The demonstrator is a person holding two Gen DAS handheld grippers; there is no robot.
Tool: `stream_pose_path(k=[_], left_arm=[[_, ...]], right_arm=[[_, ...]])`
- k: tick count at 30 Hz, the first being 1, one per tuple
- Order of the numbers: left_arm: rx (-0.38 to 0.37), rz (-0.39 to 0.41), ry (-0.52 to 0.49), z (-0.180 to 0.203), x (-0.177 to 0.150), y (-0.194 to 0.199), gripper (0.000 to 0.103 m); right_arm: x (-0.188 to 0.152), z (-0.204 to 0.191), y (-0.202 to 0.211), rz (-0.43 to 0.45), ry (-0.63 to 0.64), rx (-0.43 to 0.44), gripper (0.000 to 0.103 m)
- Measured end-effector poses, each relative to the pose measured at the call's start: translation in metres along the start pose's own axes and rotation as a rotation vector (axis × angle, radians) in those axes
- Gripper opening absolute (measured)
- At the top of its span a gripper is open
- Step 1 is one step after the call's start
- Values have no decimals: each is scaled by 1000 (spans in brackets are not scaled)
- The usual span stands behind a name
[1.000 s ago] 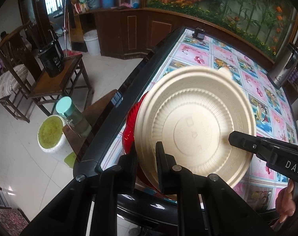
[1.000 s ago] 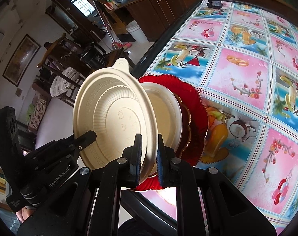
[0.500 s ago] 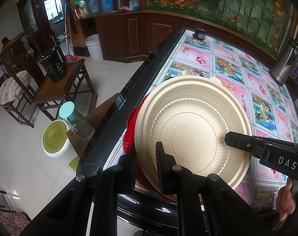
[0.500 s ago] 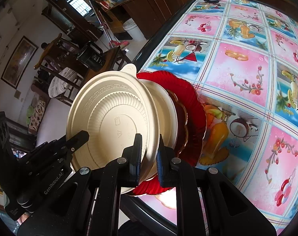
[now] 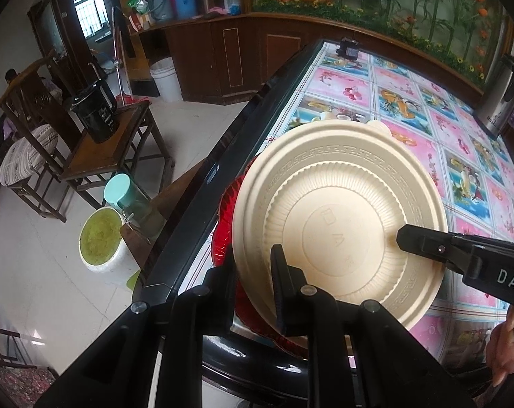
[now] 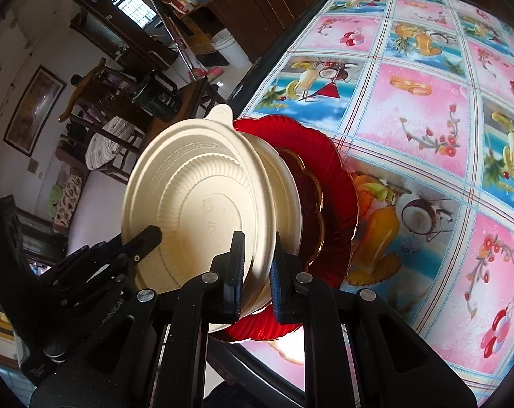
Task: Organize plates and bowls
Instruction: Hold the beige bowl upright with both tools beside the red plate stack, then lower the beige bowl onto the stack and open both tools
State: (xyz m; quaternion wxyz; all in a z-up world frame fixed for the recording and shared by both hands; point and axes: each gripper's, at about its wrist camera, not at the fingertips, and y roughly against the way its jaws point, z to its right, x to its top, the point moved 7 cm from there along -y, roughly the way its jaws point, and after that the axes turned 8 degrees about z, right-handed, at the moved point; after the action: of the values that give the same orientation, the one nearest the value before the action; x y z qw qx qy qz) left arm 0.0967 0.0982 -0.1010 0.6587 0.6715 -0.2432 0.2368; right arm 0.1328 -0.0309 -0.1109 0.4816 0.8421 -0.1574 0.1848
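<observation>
The table [image 6: 426, 108] stretches out ahead of both grippers. A red plate [image 6: 328, 183] sits on it right in front, with a smaller cream dish on top. The upturned cream bowl [image 5: 338, 217] is held just above that stack, rim clamped by the left gripper [image 5: 253, 285] and the right gripper [image 6: 257, 272]. Looks like the stacking step; next it probably needs to be centred, lowered and let go.

Red plate [image 6: 331, 183] blocks left edge — tablecloth [image 6: 426, 108] (rightward) open.

You've tipped the cream bowl [image 5: 338, 217] further over since a second ago: its ribbed underside faces your left camera more squarely, and its rim tab has swung toward the far right
</observation>
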Motion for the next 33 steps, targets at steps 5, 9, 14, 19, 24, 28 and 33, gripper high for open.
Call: stream_pose_path(k=[5, 9, 14, 19, 24, 28, 33], left_arm=[[3, 8, 25, -6, 3, 5, 50], [54, 104, 9, -9, 12, 21, 66], [61, 112, 5, -8, 12, 26, 72], [67, 131, 22, -13, 14, 35, 72], [71, 124, 43, -12, 13, 32, 72], [61, 112, 35, -5, 12, 28, 72], [64, 109, 26, -3, 9, 28, 72]], right_arm=[[6, -2, 13, 69, 13, 28, 15], [10, 0, 31, 120, 38, 54, 19], [3, 4, 25, 68, 24, 101, 33], [5, 6, 34, 132, 11, 81, 33], [25, 18, 56, 260, 5, -5, 33], [34, 15, 46, 296, 46, -52, 33], [32, 30, 19, 268, 52, -117, 33]])
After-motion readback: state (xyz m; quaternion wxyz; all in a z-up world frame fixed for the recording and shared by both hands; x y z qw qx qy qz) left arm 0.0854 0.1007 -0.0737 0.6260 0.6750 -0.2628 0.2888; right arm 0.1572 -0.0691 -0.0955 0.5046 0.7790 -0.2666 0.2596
